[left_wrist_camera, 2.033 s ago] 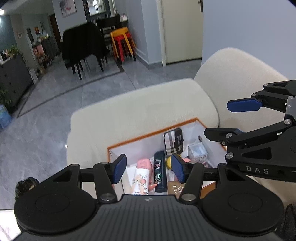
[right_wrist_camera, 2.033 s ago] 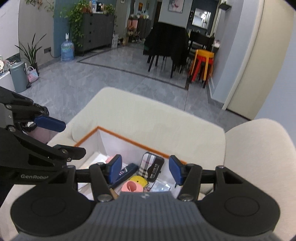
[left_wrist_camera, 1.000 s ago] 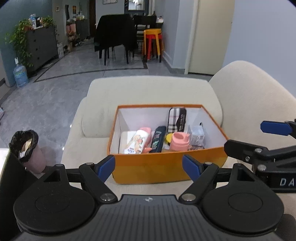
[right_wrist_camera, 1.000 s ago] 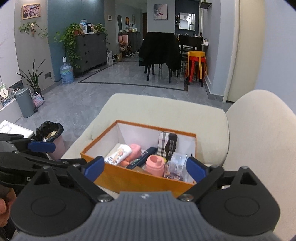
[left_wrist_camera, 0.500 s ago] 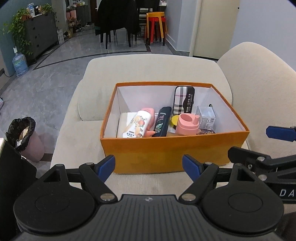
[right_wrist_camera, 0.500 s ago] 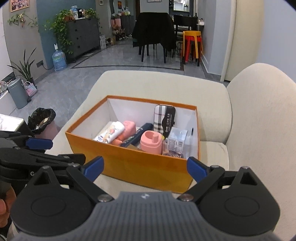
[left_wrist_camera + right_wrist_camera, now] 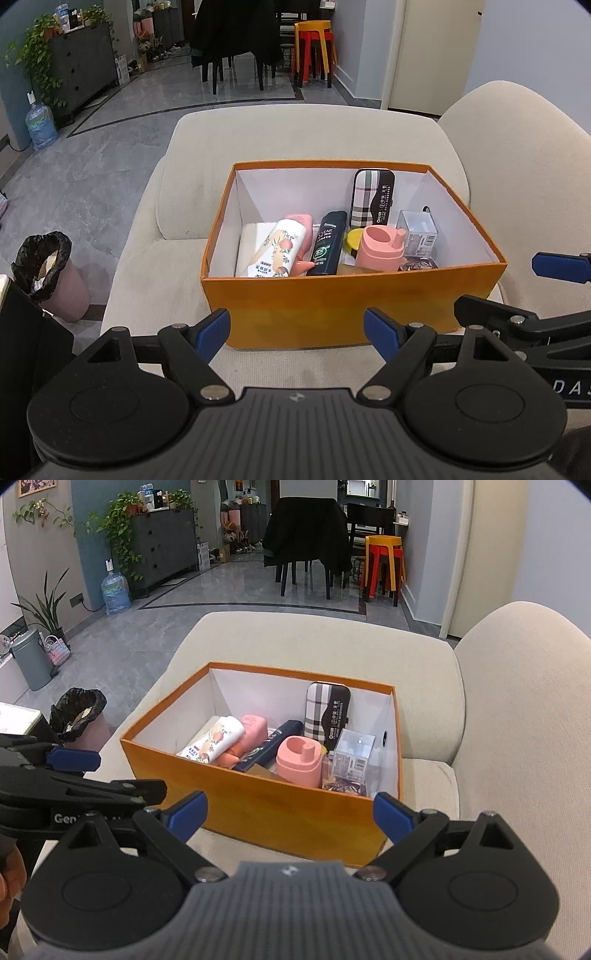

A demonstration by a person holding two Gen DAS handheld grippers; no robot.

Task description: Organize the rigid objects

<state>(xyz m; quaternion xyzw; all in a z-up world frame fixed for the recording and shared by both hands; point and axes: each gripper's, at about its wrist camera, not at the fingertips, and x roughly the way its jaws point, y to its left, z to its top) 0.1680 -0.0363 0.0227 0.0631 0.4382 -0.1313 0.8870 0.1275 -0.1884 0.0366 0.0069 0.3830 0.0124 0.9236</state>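
You're holding both grippers back from the orange box (image 7: 347, 306), which is sitting on the cream sofa (image 7: 295, 133). Left gripper (image 7: 297, 330) is spread wide with nothing in it; right gripper (image 7: 290, 818) is wide and empty too.

Progress: every rigid item in view is lying inside the box, none showing on the cushions. White peach-print bottle (image 7: 275, 253) is lying at 9 o'clock in the box, the dark shampoo bottle (image 7: 328, 243) just beside it at centre, the pink holder (image 7: 380, 248) at 3 o'clock of that, the clear plastic case (image 7: 417, 233) further toward 3, and the plaid case (image 7: 373, 197) is leaning upright against the back wall at 12. A pink bottle (image 7: 255, 729) is peeking out behind the white one. This is fitting either a finished pack-up or a full box waiting to be sorted out; one moment isn't settling which.

Relative to you: the box is sitting dead ahead at 12 o'clock of the left gripper, near wall just beyond the fingertips, not touching. From the right gripper it's sitting at 12, skewed slightly to 11, contents well apart from the fingers.
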